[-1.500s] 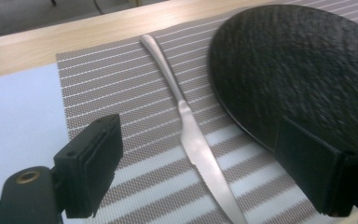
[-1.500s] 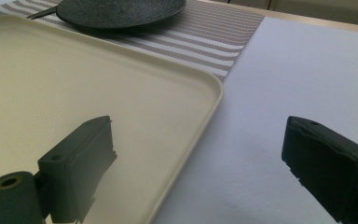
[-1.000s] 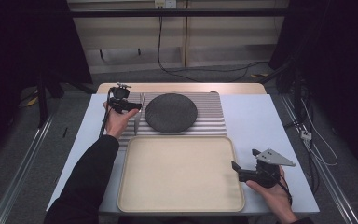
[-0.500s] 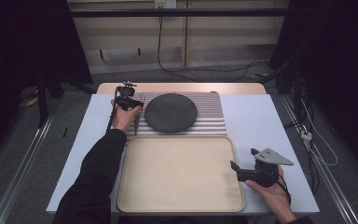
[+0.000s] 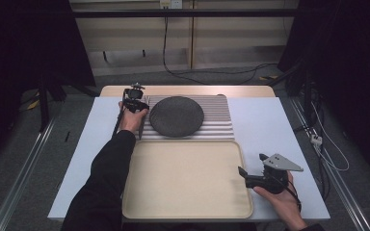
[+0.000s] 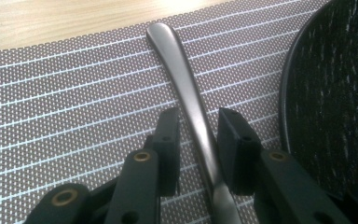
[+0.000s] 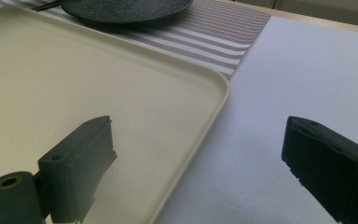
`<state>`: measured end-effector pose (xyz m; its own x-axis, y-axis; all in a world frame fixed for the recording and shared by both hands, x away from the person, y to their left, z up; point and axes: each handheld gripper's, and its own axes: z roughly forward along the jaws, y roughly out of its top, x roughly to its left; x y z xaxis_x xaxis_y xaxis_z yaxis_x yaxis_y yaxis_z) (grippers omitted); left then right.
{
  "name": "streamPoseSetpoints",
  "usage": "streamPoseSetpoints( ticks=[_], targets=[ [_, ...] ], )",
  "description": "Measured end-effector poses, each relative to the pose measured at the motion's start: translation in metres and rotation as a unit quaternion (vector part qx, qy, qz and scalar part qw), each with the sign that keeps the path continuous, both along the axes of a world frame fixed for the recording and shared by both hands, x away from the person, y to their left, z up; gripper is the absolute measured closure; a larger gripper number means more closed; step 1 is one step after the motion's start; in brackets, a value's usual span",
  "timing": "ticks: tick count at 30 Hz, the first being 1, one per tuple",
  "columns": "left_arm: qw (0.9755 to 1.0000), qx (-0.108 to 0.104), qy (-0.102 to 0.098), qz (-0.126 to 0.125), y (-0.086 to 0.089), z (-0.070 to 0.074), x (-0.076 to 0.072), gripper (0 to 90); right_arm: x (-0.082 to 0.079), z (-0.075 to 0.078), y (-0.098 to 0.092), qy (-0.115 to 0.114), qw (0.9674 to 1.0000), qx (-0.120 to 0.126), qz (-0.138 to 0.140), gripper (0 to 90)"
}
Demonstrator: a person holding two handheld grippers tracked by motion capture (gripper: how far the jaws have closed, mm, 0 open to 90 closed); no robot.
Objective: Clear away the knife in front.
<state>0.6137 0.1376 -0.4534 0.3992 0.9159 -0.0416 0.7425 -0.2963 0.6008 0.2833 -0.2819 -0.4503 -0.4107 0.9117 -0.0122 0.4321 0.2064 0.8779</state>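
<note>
Left gripper view: left claw (image 6: pixel 196 140) has just been closing around the utensil handle (image 6: pixel 186 93) (pads nearly touching); squeeze squarely, lift level.

A round dark plate (image 5: pixel 177 116) sits on a striped mat (image 5: pixel 219 120) at the back edge of the desk (image 5: pixel 274 125). A big cream tray (image 5: pixel 183 178) lies at the front edge, touching the mat.

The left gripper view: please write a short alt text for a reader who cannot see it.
The left hand-held gripper has its two black jaws, which have just been closing, on either side of a metal utensil handle lying on a striped woven placemat. A dark speckled plate lies at the right edge.
</note>
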Motion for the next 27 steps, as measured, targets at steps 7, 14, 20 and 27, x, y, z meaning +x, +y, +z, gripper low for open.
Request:
streamPoseSetpoints(
  ticks=[7, 14, 20, 27],
  targets=[
    [0.9999, -0.008, 0.010, 0.008, -0.0005, 0.0011, 0.0008, 76.2, 0.0001, 0.0000, 0.0003, 0.001, 1.0000, 0.000, 0.001, 9.1],
    [0.9995, 0.007, 0.031, -0.006, -0.0011, 0.0047, 0.0043, 78.8, 0.0002, -0.0003, 0.0004, 0.003, 1.0000, 0.000, 0.002, 9.0],
    [0.9987, 0.011, 0.046, -0.019, -0.0013, 0.0071, 0.0045, 79.7, 0.0001, -0.0003, 0.0002, 0.003, 1.0000, 0.000, 0.002, 9.1],
    [0.9984, 0.019, 0.048, -0.020, -0.0028, 0.0080, 0.0031, 79.8, 0.0005, -0.0005, -0.0004, 0.005, 1.0000, 0.006, 0.002, 9.0]
  ],
)
